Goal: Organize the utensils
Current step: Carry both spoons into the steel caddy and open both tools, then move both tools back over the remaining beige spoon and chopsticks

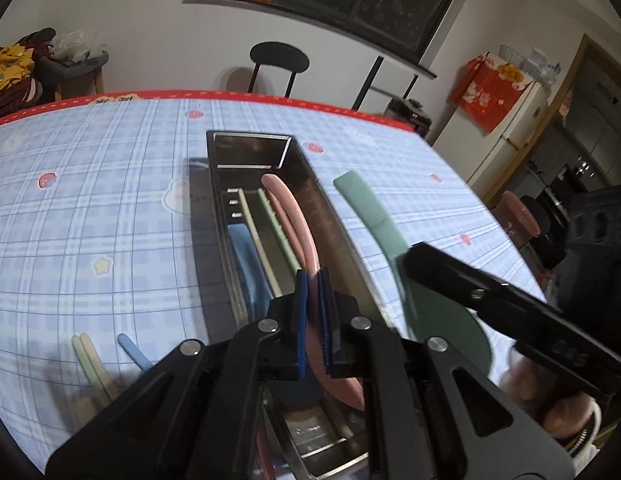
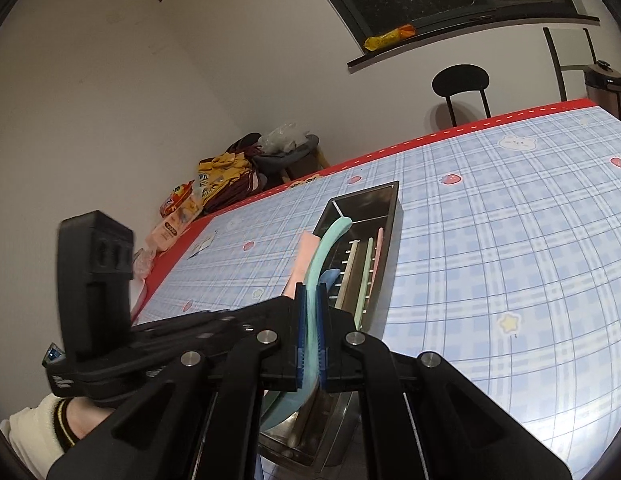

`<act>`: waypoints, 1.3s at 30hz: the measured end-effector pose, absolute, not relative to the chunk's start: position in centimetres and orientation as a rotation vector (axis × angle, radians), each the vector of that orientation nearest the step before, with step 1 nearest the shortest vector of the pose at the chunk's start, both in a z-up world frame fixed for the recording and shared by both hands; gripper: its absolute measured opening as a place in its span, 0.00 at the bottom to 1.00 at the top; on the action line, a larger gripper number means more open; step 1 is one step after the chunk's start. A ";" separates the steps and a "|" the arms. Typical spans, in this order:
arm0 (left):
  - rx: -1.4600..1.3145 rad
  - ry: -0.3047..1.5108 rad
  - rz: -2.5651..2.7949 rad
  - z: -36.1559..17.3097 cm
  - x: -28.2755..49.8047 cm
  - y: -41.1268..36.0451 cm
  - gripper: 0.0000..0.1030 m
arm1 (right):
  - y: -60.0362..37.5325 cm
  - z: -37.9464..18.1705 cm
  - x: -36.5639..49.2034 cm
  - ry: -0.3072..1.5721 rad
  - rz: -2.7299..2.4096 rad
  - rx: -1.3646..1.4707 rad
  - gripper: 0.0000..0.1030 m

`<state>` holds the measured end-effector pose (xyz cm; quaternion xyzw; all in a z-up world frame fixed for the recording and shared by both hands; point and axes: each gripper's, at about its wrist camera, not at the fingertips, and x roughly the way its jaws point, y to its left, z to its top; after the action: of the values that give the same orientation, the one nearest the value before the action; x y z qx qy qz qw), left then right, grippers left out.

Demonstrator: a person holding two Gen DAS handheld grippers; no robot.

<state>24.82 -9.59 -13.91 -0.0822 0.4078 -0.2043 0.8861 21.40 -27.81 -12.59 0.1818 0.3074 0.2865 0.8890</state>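
Both tongs are clamped: left tongs (image 1: 313, 316) lower a pink spoon (image 1: 288, 216) into the metal tray (image 1: 334, 216), right tongs (image 2: 310, 332) bring a green spoon (image 2: 324, 248) (2 at once).

Showing a pale blue plaid tablecloth (image 1: 110, 208) with red border, strawberries and stars; gleaming silver tray (image 1: 330, 216) at centre frame holding a pink spoon (image 1: 288, 216), blue, cream and green pieces; mint green spoon (image 2: 326, 248) lying between blue pads (image 2: 299, 332).
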 end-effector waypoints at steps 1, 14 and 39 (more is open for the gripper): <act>-0.163 0.853 -0.417 -14.2 24.9 -9.6 0.09 | -27.7 -12.7 21.4 0.640 0.597 0.377 0.06; -0.161 0.827 -0.362 -12.8 23.6 -7.2 0.16 | -25.0 -14.1 22.0 0.692 0.616 0.335 0.05; -0.069 0.726 -0.186 -9.1 15.2 -1.1 0.60 | -23.7 -12.0 18.9 0.560 0.526 0.220 0.94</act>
<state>15.17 -1.14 -9.06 -0.0338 0.3543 -0.0907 0.9301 18.90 -23.75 -11.99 0.1072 0.2728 0.2559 0.9212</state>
